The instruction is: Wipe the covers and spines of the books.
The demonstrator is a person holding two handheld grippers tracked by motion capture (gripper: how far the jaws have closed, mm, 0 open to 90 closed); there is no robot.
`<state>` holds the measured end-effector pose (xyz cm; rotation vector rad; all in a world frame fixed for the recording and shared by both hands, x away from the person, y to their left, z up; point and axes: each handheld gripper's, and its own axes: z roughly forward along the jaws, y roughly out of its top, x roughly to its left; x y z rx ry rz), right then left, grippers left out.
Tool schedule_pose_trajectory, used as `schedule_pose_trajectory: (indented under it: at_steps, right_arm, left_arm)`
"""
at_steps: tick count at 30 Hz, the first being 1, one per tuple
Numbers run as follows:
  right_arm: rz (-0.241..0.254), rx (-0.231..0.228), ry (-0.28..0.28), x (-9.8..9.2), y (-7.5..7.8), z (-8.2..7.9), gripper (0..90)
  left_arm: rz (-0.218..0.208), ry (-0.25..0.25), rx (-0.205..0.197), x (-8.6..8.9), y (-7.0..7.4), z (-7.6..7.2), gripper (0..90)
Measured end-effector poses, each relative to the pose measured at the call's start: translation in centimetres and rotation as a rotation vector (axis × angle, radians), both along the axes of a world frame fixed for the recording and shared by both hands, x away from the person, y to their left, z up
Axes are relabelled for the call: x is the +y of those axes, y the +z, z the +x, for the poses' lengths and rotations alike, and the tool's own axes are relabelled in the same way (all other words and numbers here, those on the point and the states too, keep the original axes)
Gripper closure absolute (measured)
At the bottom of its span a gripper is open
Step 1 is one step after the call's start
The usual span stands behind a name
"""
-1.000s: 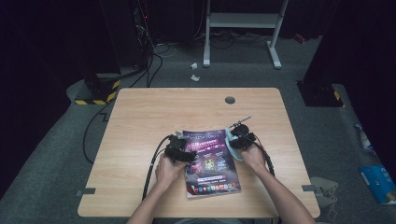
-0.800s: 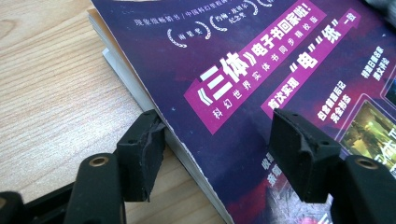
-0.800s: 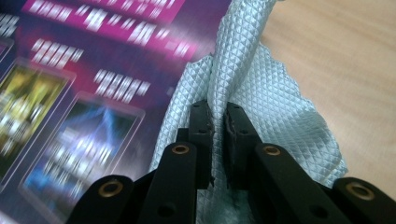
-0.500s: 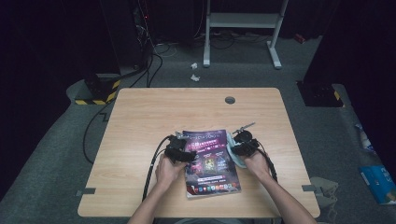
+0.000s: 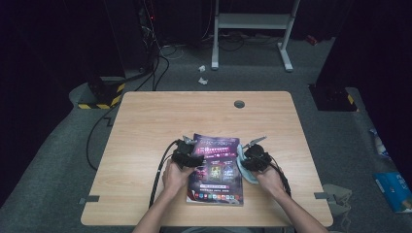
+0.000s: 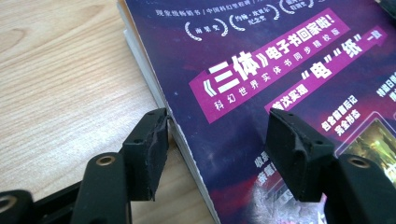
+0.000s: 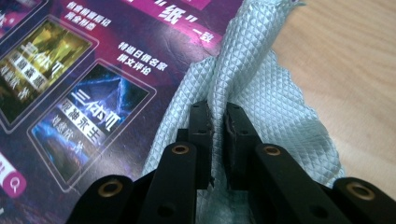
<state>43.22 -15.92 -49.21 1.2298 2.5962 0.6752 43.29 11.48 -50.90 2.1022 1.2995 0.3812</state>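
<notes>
- Purple-covered book lies flat on the wooden table, toward the near edge, between the person's two hands.
- Long axis runs from the near edge to the far edge, tilted slightly; the printed title end points away from the person.
- Left gripper sits at the book's left edge. In the left gripper view its point lies over the cover; one black jaw is against the page block at the table side, the other rests above the cover.
- Jaws of the left gripper stand well apart and have just been closing a little, with the book's edge between them; I cannot tell whether the pads press on it.
- Right gripper sits at the book's right edge. In the right gripper view its jaws are nearly together, pinching a fold of pale grey-green quilted cloth.
- Cloth drapes partly over the cover's right margin and partly on the table.
</notes>
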Motion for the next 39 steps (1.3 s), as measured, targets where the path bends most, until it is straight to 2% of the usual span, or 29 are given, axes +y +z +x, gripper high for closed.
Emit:
schedule_pose_trajectory:
  at_steps: [7, 8, 11, 13, 16, 20, 24, 26, 28, 30, 33, 39]
  right_arm:
    - [0.017, 0.003, -0.059, 0.6, -0.1, 2.9, 82.8]
    - [0.008, -0.008, -0.059, 0.7, -0.1, 3.3, 82.9]
    - [0.007, 0.001, -0.071, 0.8, 0.0, 3.7, 82.9]
    - [0.011, -0.005, -0.07, 0.6, 0.1, 3.7, 82.9]
    - [0.037, -0.01, -0.067, 0.1, 0.3, 3.1, 83.1]
    - [0.036, -0.016, -0.027, -0.4, 0.5, 1.4, 83.0]
    - [0.043, -0.008, -0.004, -0.8, 0.3, -0.8, 82.9]
    - [0.044, -0.003, 0.002, -0.9, 0.1, -1.5, 82.9]
    - [0.032, -0.011, 0.008, -0.9, 0.0, -2.1, 82.9]
    - [0.02, -0.011, 0.014, -0.8, 0.0, -2.0, 82.9]
    - [0.02, -0.005, -0.016, -0.5, 0.0, -1.3, 82.9]
    - [0.022, -0.005, -0.07, 0.2, -0.1, 1.8, 82.8]
  left_arm:
    - [-0.001, 0.036, 0.009, 0.2, 0.0, 1.8, 37.9]
    - [-0.018, 0.037, 0.014, 0.4, 0.0, 2.1, 37.8]
    - [-0.054, 0.037, 0.027, 0.8, -0.1, 2.3, 36.7]
    - [-0.057, 0.036, 0.043, 1.0, 0.1, 2.2, 36.6]
    - [-0.052, 0.011, 0.058, 0.9, 0.3, 1.2, 37.3]
    - [-0.042, -0.019, 0.069, 0.9, 0.6, -0.7, 37.7]
    - [-0.03, -0.045, 0.058, 0.9, 0.6, -3.2, 39.2]
    - [-0.013, -0.057, 0.065, 0.7, 0.4, -4.1, 40.4]
    - [-0.009, -0.056, 0.053, 0.7, 0.3, -4.5, 41.1]
    - [-0.007, -0.056, 0.057, 0.7, 0.3, -4.4, 41.2]
    - [-0.009, -0.061, 0.049, 0.7, 0.2, -4.3, 40.8]
    - [-0.008, -0.072, 0.045, 0.7, 0.2, -3.9, 40.2]
